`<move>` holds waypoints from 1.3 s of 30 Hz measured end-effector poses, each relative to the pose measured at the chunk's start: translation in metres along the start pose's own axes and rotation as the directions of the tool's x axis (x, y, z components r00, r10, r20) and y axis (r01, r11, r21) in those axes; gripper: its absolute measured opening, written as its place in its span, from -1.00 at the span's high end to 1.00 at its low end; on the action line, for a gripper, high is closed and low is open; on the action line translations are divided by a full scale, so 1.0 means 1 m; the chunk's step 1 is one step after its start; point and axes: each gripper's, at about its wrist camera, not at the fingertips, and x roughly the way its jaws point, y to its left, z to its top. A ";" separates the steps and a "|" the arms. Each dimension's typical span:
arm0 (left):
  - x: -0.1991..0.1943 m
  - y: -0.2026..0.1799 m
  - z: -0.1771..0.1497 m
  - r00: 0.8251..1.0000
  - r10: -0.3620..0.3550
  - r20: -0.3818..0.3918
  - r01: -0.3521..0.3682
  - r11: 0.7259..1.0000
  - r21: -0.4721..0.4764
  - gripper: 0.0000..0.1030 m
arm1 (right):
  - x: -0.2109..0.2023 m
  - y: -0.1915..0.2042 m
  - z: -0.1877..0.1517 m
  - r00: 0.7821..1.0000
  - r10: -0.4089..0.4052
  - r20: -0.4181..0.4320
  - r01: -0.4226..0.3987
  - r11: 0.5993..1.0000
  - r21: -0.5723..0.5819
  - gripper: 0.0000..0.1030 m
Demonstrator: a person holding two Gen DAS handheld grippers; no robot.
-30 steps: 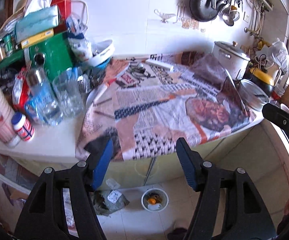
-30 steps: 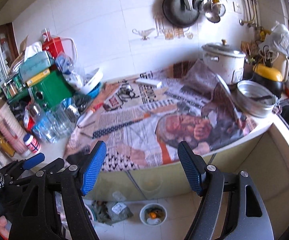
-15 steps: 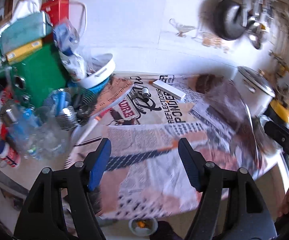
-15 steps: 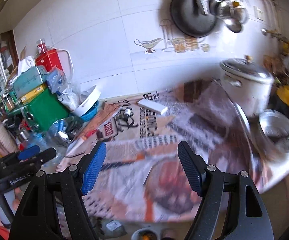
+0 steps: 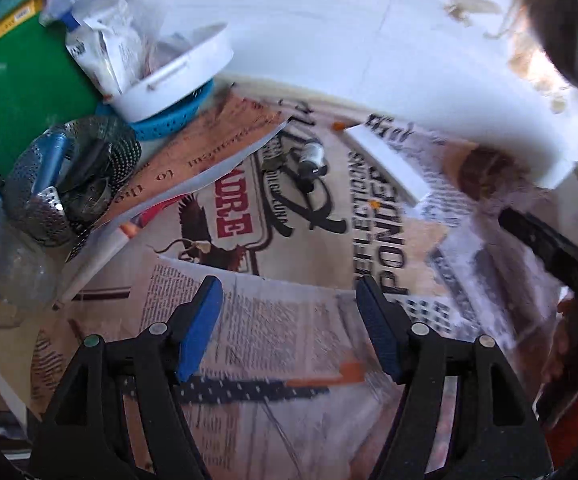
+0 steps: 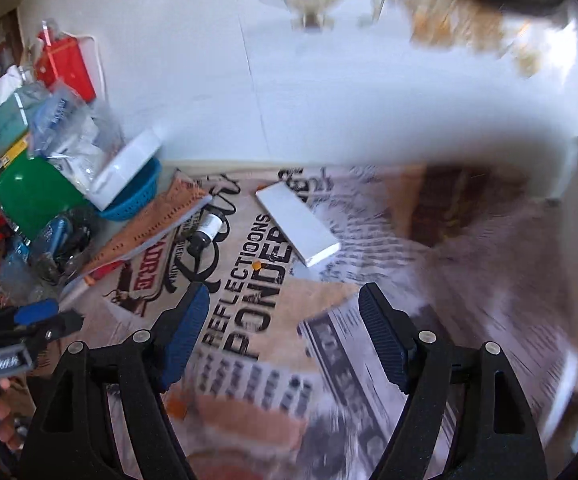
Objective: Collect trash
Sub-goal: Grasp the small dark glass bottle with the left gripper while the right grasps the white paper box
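A newspaper (image 5: 273, 320) covers the counter. On it lie a small white bottle with a dark cap (image 5: 311, 158) and a flat white box (image 5: 389, 164). The same small bottle (image 6: 208, 230) and white box (image 6: 297, 224) show in the right wrist view on the newspaper (image 6: 249, 320). My left gripper (image 5: 289, 300) is open and empty above the paper, short of the bottle. My right gripper (image 6: 283, 310) is open and empty, short of the box. The left gripper (image 6: 33, 316) also shows at the right view's left edge.
At the left stand a green box (image 5: 17, 88), a white dish on a blue basket (image 5: 181, 76), a metal strainer (image 5: 69, 184) and clear jars (image 5: 5, 280). A rolled paper (image 5: 101, 256) lies by them. The white tiled wall (image 6: 289, 100) is close behind.
Both grippers have moved forward and down over the counter, from in front of its edge to close above the newspaper. The bottle and box look much nearer. Both stay open.
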 end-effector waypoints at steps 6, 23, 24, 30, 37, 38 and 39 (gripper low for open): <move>0.048 0.008 0.017 0.998 0.054 -0.042 -0.056 0.998 -0.041 -0.33 | 0.087 -0.016 0.024 0.996 -0.008 -0.084 0.003 0.998 -0.055 -0.44; 0.121 0.002 0.057 0.997 0.050 -0.066 -0.051 0.999 -0.008 -0.33 | 0.145 0.015 0.022 0.992 -0.002 -0.130 -0.016 0.991 -0.134 -0.26; 0.123 0.002 0.060 0.997 0.045 -0.064 -0.046 0.999 -0.006 -0.33 | 0.145 0.018 0.021 0.992 -0.013 -0.125 -0.006 0.989 -0.150 -0.08; 0.146 -0.014 0.082 0.999 0.038 -0.032 -0.036 0.998 0.046 -0.32 | 0.133 0.018 0.019 0.994 -0.012 -0.110 0.002 0.996 -0.089 0.06; 0.179 -0.029 0.100 1.000 0.016 -0.015 -0.015 0.997 0.072 0.19 | 0.075 -0.020 0.004 0.999 -0.010 -0.047 0.013 0.998 0.055 0.06; 0.183 -0.030 0.101 1.000 -0.002 -0.021 0.003 0.998 0.064 0.28 | 0.068 -0.023 -0.001 0.999 -0.016 -0.041 0.019 0.998 0.065 0.06; 0.184 -0.031 0.102 1.000 -0.007 -0.012 0.007 0.998 0.063 0.29 | 0.059 -0.027 -0.004 0.999 -0.022 -0.033 0.025 0.996 0.081 0.06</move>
